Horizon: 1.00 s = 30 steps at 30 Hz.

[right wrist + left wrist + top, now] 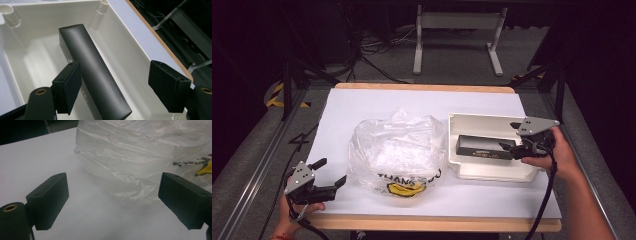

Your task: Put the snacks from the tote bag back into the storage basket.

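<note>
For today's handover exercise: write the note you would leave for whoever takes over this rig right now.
Right gripper: open above the white tray, jaws astride the black box, one pad beside it, not clamping.
Left gripper: open, empty, by the plastic bag at the table's near left.
Done: box lies in the tray, not gripped.
Left: probably moving the box toward the bag; the bag is untouched.

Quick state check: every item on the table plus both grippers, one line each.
black box: lying flat inside the tray, between the open right jaws, not clamped
white tray: upright, holds the box
plastic bag: crumpled, standing on the table, untouched
left gripper: open, beside the bag
right gripper: open over the box
</note>
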Available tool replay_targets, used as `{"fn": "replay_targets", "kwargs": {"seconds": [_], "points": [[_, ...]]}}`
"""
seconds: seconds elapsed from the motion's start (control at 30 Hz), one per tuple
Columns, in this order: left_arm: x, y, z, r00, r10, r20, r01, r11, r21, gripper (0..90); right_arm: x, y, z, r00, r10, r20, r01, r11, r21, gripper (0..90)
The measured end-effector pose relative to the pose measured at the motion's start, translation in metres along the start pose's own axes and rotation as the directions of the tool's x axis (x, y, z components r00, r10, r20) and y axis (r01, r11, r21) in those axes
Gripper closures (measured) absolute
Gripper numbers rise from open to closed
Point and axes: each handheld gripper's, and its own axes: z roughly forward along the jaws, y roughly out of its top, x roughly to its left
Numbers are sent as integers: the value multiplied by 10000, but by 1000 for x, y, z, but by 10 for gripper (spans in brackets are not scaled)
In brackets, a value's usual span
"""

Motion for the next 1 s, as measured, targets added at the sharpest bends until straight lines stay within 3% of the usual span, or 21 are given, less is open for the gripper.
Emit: {"fn": "replay_targets", "kwargs": {"seconds": [0.2, 0.43, 0.63, 0.7, 1.0], "points": [[0, 0, 0, 10000, -18, -57, 17, 10000, -38, 104, 8, -5, -7, 9975, 529, 464, -514, 9981, -330, 244], [-1, 0, -1, 10000, -26, -83, 25, 10000, -44, 104, 13, -17, -17, 9878, 1269, 904, -1214, 9905, -643, 204], [-1, 0, -1, 10000, -21, -89, 20, 9999, -112, 104, 16, -30, -27, 9778, 1872, 942, -1755, 9771, -1201, 167], [0, 0, -2, 10000, -19, -88, 18, 9999, -108, 104, 18, -35, -30, 9742, 1928, 1174, -1761, 9745, -1389, 163], [0, 0, -3, 9999, -46, -130, 45, 9999, -111, 104, 25, -52, -43, 9611, 2364, 1426, -2064, 9584, -1974, 139]]}}
